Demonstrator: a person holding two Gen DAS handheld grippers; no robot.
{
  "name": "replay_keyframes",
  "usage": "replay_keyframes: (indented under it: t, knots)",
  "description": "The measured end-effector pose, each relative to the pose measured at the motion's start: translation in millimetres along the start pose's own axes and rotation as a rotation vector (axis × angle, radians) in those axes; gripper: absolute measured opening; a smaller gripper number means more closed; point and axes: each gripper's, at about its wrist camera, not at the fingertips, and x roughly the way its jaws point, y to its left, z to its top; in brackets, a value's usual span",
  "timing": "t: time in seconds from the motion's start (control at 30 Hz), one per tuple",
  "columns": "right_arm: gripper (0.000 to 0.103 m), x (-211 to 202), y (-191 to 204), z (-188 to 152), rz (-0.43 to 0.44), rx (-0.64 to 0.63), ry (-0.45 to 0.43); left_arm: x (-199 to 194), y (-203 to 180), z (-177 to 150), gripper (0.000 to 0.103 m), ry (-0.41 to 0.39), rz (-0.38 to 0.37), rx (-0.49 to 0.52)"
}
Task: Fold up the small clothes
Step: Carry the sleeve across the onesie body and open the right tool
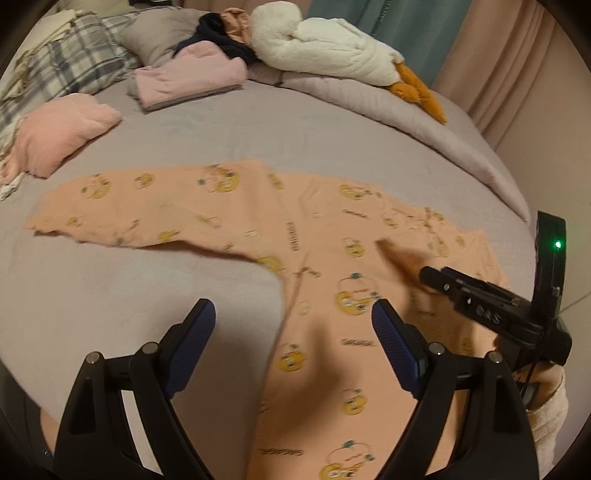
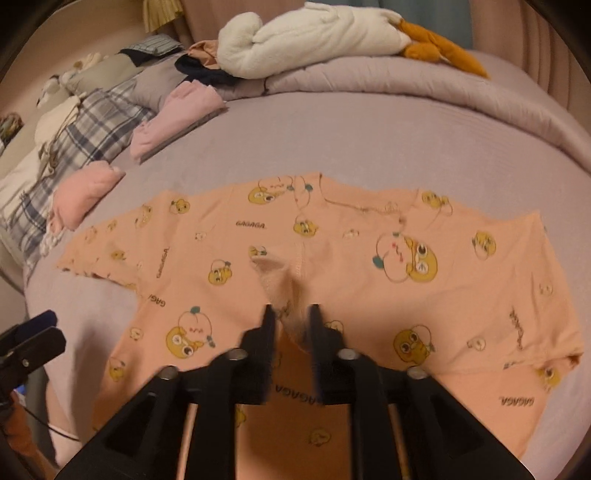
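Right gripper (image 2: 290, 319): black jaws narrowed on a raised fold of the peach cartoon-print cotton garment (image 2: 332, 266)
Left gripper (image 1: 293, 314): blue-padded jaws wide, holding nothing
Surface: garment spread flat on a lilac bedsheet (image 1: 258, 125)
Room: white plush goose (image 2: 314, 33) — pink curtains (image 1: 517, 55)
Left view only: teal curtain (image 1: 399, 22)

1. Left hand-held gripper (image 1: 293, 321): jaws spread wide; blue ribbed pads (image 1: 397, 341) face each other across the gap; nothing between them; pointed forward and slightly downward.
2. Right hand-held gripper (image 2: 291, 317): jaws drawn nearly together, pinching a raised fold of cloth between the fingertips (image 2: 267, 321); seen from the left wrist view, it reaches in from the right, its body angled low.
3. Right hand: partly visible behind the right hand-held gripper at the right edge of the left wrist view, wrapped around the handle; cream sleeve cuff (image 1: 550, 417) at the wrist.
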Motion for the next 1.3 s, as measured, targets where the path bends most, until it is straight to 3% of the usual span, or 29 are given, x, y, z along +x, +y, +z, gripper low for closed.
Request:
replay_keyframes:
  t: [0.03,0.2,0.4,0.47,0.57,0.67,0.7,0.8,0.87,1.07,1.13,1.3]
  knots:
    - [0.062,-9.5,-5.0,-2.7,0.011,0.015,-0.023,1.5,-4.2,3.5,0.087,0.001,-0.025,0.003]
    - [0.064,-58.0,-29.1,-18.0,-0.007,0.058,-0.13,19.1,-27.5,17.9,0.087,0.029,-0.137,0.012]
    - [0.064,-102.3,-71.3,-49.1,-0.153,0.165,-0.21,73.0,-67.9,27.7,0.085,0.129,-0.273,-0.005]
    - [0.064,-111.8,-86.0,-60.4,-0.183,0.211,-0.222,89.5,-76.4,28.6,0.077,0.156,-0.284,-0.015]
    - [0.064,-119.3,-106.0,-76.3,-0.207,0.27,-0.221,114.5,-87.3,28.1,0.055,0.201,-0.33,-0.013]
    - [0.064,-118.9,-116.5,-85.0,-0.226,0.304,-0.211,134.3,-92.3,26.3,0.023,0.232,-0.329,-0.028]
    - [0.064,-117.3,-119.3,-87.1,-0.232,0.317,-0.207,136.4,-92.1,26.6,0.006,0.224,-0.319,-0.034]
    - [0.064,-113.4,-126.0,-90.6,-0.235,0.343,-0.2,137.8,-92.6,28.6,0.005,0.209,-0.311,-0.037]
    - [0.064,-109.4,-130.9,-91.2,-0.243,0.36,-0.192,132.2,-95.5,32.8,0.004,0.202,-0.268,-0.002]
    - [0.064,-103.5,-138.1,-88.8,-0.227,0.385,-0.172,89.7,-85.2,61.8,0.004,0.066,-0.249,0.045]
    - [0.064,-101.9,-139.0,-87.7,-0.225,0.386,-0.169,75.7,-79.2,75.1,0.004,0.007,-0.211,0.065]
    - [0.064,-98.4,-138.1,-85.6,-0.201,0.386,-0.176,64.1,-54.9,94.4,0.004,-0.039,-0.166,0.064]
